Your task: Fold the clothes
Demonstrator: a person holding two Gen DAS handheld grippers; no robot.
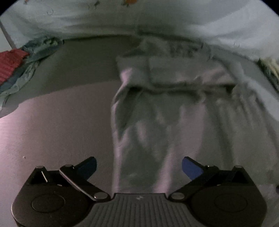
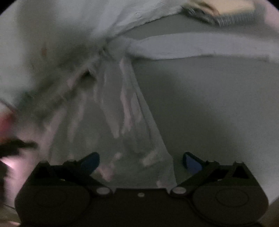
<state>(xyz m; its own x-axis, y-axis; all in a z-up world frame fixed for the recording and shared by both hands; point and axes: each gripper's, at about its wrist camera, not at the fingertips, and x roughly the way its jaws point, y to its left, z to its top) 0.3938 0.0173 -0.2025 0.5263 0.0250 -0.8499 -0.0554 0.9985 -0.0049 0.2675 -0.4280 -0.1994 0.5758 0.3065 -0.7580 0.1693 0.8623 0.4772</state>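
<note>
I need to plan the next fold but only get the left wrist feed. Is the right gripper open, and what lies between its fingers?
Observer: The right gripper is open, its jaws spread wide, with the pale grey crumpled garment lying between them.
Operator: Anything to its right?
Observer: A long pale sleeve stretches flat across the grey surface.
Operator: And beyond the sleeve?
Observer: A folded beige cloth with a ribbed edge lies at the far right.

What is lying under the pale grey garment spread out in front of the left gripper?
The pale grey garment lies on a plain grey surface that shows bare to its left. Whatever sits directly beneath the cloth is covered. The left gripper hovers open over its near end.
</note>
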